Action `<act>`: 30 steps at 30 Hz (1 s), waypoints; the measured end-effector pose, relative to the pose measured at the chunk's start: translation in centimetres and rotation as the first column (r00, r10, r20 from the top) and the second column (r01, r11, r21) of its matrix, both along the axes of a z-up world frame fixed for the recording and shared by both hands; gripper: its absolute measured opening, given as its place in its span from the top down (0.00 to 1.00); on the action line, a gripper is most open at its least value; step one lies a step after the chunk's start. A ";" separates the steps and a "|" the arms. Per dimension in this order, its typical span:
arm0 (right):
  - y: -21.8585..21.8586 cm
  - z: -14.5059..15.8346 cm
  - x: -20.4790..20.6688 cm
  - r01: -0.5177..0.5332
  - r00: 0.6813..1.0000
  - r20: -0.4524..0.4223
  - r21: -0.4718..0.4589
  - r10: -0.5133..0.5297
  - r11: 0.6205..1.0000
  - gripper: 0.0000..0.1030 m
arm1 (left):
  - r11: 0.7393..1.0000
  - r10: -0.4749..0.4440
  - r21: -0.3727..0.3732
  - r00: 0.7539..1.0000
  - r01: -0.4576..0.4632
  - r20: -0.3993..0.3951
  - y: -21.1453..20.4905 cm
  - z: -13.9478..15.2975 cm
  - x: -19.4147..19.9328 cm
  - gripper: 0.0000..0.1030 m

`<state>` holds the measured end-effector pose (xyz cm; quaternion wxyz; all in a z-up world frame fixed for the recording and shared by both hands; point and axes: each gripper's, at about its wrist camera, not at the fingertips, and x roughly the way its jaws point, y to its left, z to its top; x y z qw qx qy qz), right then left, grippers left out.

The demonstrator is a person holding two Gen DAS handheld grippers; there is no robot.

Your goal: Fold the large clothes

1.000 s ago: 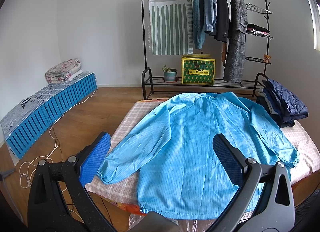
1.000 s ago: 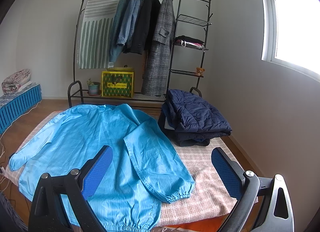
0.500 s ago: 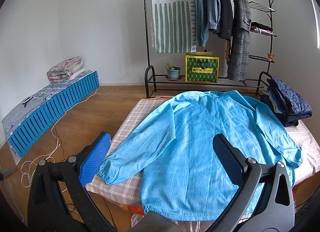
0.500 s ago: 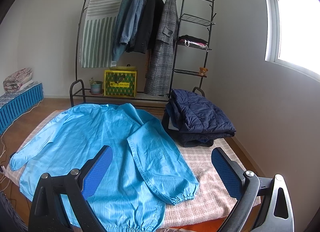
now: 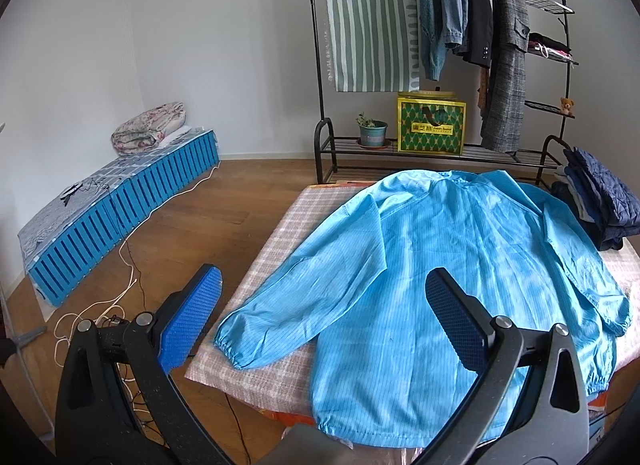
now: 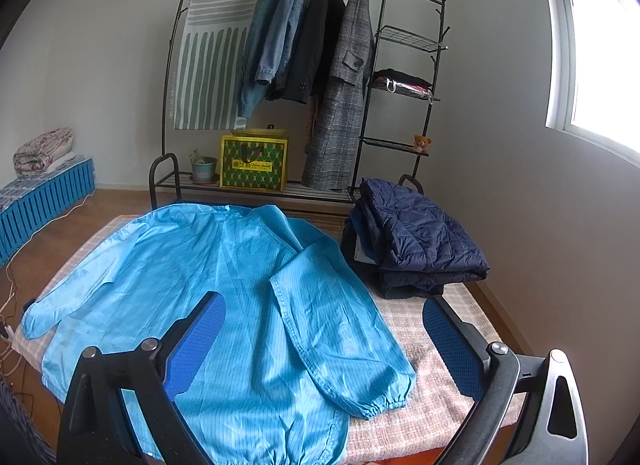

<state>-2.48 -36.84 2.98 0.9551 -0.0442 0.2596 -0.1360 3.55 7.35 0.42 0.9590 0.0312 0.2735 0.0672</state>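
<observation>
A large light-blue long-sleeved smock (image 5: 448,265) (image 6: 224,285) lies flat on the checked table cover (image 5: 276,249) (image 6: 424,325), collar away from me, hem at the near edge. Both sleeves are spread outward; the left cuff (image 5: 232,345) rests near the table's left edge and the right cuff (image 6: 380,401) near the front right. My left gripper (image 5: 320,317) hangs open above the near left part of the smock, holding nothing. Over the smock's near right side my right gripper (image 6: 320,341) is open too, with nothing between its blue pads.
A folded stack of dark navy quilted clothes (image 6: 416,241) (image 5: 596,201) sits at the table's far right. Behind the table stands a black clothes rack (image 6: 304,77) with hanging coats, a yellow-green bag (image 5: 432,127) and a plant pot. A blue slatted bench (image 5: 120,205) and white cables lie on the wooden floor at left.
Both grippers have drifted slightly back and upward, so the smock and table sit a little lower and farther in each view. The smock has not moved. Both stay open.
</observation>
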 end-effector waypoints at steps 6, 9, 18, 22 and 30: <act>1.7 -0.4 2.0 -0.056 0.998 0.007 -0.026 0.056 0.998 0.03 | 0.997 0.082 -0.008 0.995 -0.083 -0.064 4.9 -3.2 3.4 0.00; 3.0 -0.9 3.0 -0.098 0.994 0.042 -0.048 0.100 0.994 0.03 | 0.993 0.115 -0.010 0.989 -0.117 -0.096 7.7 -5.1 5.1 0.00; 4.6 -4.4 6.5 -0.206 0.979 -0.004 0.007 0.206 0.979 0.04 | 0.915 0.133 -0.310 0.918 -0.258 -0.373 19.0 -14.7 10.7 0.19; 5.1 -6.3 7.5 -0.222 0.974 -0.040 0.015 0.222 0.975 0.05 | 0.808 0.151 -0.440 0.859 -0.393 -0.490 23.2 -19.9 11.8 0.26; 5.3 -8.5 9.0 -0.237 0.966 -0.103 0.028 0.238 0.971 0.05 | 0.734 0.166 -0.479 0.810 -0.482 -0.562 26.1 -25.0 13.4 0.26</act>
